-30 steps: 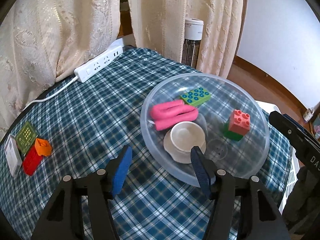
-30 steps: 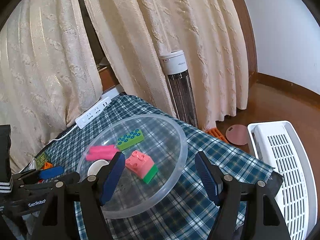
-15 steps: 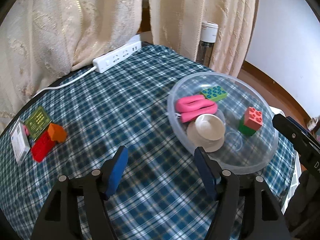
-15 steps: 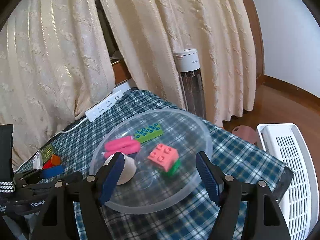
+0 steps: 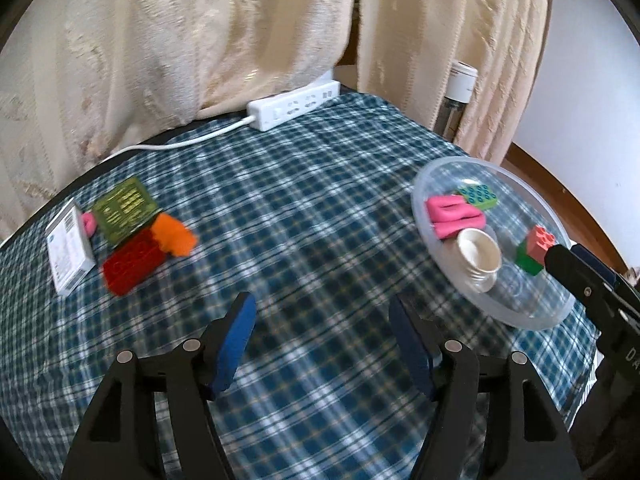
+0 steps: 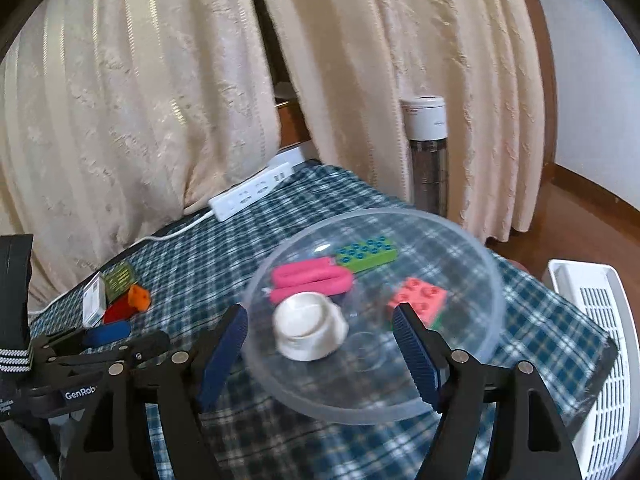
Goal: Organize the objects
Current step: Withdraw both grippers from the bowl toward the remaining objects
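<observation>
A clear plastic bowl sits on the right of the plaid table. It holds a pink curved piece, a green-blue brick, a pink-and-green brick and a white cup. A red brick, an orange piece, a green card and a white box lie at the left. My left gripper is open and empty over the table's middle. My right gripper is open and empty at the bowl's near rim.
A white power strip with its cord lies at the table's far edge by the curtains. A tower heater stands behind the table. A white slatted crate stands at the right, off the table.
My left gripper has swung left, away from the bowl toward the table's middle. The right gripper has come closer to the bowl. Both stay open.
</observation>
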The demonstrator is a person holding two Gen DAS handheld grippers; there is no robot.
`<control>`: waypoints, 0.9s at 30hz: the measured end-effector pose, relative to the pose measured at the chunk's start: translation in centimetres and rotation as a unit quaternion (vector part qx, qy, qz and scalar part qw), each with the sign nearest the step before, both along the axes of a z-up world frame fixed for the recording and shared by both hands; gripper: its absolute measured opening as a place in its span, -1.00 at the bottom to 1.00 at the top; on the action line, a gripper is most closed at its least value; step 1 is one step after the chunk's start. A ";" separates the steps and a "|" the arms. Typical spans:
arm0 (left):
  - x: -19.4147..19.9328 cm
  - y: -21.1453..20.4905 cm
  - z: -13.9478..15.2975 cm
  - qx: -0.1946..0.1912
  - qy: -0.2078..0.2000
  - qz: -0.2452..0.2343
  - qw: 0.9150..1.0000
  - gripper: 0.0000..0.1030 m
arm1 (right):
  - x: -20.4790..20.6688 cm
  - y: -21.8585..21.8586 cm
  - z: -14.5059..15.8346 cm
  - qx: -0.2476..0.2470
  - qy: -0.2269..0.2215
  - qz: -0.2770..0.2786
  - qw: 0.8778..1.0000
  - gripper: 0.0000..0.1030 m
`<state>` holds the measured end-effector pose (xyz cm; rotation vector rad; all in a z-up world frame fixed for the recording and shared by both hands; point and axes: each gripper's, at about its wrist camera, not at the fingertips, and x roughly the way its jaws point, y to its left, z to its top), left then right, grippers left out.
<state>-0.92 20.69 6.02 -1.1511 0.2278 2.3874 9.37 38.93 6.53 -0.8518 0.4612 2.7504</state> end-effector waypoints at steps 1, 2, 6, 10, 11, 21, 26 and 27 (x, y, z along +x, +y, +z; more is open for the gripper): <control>-0.1 -0.5 0.0 0.001 0.000 0.004 1.000 0.36 | -0.3 -0.6 0.0 0.001 -0.002 0.008 1.000 0.52; -0.3 -1.0 0.1 0.002 0.001 0.008 1.000 0.36 | -0.6 -1.0 0.1 0.002 -0.003 0.014 1.000 0.52; -0.8 -3.0 0.3 0.004 0.002 0.026 1.000 0.37 | -1.9 -2.7 -0.1 -0.008 -0.015 0.041 0.999 0.52; -1.5 -4.9 0.3 0.007 0.001 0.045 0.999 0.37 | -2.9 -4.3 -0.3 -0.008 -0.024 0.059 0.998 0.52; -1.6 -5.3 0.3 0.007 0.000 0.049 0.999 0.37 | -3.1 -4.7 -0.3 -0.008 -0.026 0.062 0.998 0.52; -3.2 -10.2 0.0 0.006 0.003 0.099 0.995 0.37 | -4.7 -7.3 -0.1 -0.012 -0.038 0.096 0.995 0.52; -4.5 -13.0 0.2 0.012 0.006 0.132 0.991 0.41 | -5.4 -8.7 -0.1 -0.009 -0.042 0.109 0.993 0.52; -4.8 -13.5 0.2 0.014 0.006 0.139 0.990 0.46 | -5.6 -9.0 -0.1 -0.009 -0.043 0.111 0.993 0.52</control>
